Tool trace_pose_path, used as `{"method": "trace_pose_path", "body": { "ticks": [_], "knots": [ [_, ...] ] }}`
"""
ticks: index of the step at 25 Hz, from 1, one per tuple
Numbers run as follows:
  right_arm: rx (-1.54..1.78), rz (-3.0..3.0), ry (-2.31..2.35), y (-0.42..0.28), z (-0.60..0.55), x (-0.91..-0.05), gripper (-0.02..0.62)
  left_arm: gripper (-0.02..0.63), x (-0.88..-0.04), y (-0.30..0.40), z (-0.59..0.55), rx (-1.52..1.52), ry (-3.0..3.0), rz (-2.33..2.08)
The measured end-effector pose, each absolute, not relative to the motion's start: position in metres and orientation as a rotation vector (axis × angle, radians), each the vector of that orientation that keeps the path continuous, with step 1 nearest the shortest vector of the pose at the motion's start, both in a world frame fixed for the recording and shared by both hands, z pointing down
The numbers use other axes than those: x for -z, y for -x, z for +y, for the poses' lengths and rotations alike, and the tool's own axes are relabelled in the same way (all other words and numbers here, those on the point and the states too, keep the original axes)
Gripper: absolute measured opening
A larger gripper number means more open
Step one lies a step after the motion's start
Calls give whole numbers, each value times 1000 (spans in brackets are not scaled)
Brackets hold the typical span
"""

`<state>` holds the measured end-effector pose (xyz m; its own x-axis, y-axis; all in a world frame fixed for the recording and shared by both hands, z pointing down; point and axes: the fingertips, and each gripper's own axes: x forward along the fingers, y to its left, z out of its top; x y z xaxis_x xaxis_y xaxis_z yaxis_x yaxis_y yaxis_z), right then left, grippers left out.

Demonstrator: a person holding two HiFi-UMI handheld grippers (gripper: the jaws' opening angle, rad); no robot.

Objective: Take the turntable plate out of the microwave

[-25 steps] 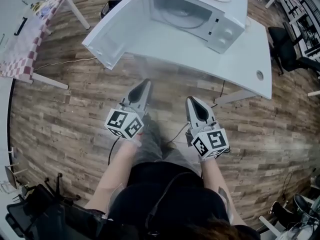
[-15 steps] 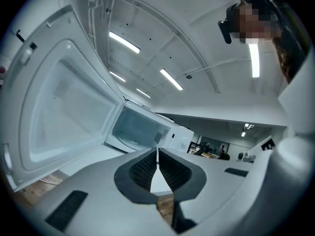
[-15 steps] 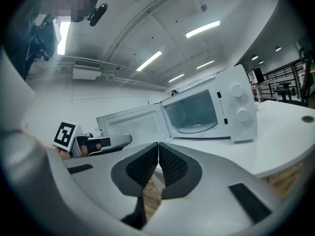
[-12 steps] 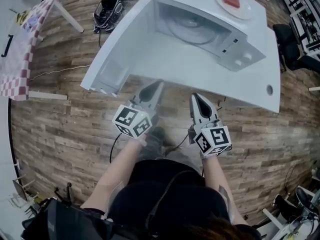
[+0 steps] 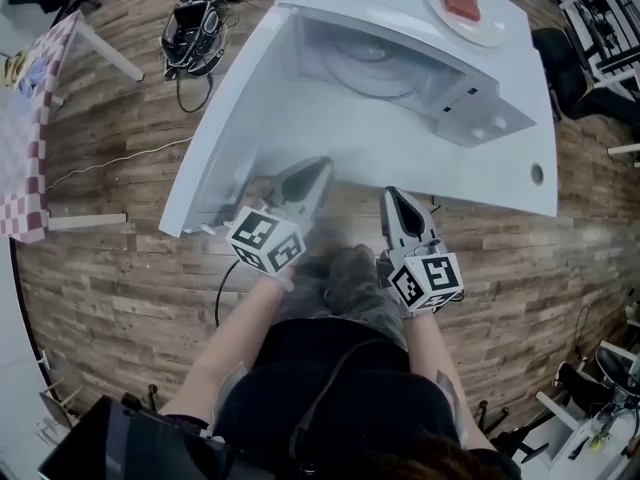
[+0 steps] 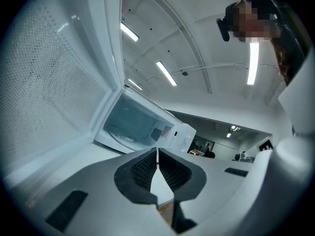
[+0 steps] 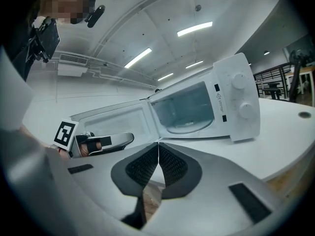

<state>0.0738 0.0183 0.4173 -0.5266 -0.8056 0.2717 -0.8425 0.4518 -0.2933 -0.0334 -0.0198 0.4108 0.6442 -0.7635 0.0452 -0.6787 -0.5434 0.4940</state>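
Glass turntable plate (image 5: 375,63): one; white microwave (image 5: 482,118): one.

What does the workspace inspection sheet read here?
Surface: white table, holds the microwave.
Job's things: microwave, door open; turntable plate inside.
Clutter: dish with a red item, behind the cavity.
Grippers: left gripper and right gripper shut, empty, short of the cavity.
Cables: black cable on the floor by black gear.
Surroundings: wood floor, checked cloth at left.
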Motion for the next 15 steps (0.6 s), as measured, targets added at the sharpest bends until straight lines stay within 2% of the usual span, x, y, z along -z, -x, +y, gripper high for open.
{"method": "trace_pose_path", "body": {
  "ticks": [15],
  "knots": [
    [-612,-2608,-1370,-43,-34,-430,20,23,-422,39,-57,243,-2354,-1138]
  ]
}}
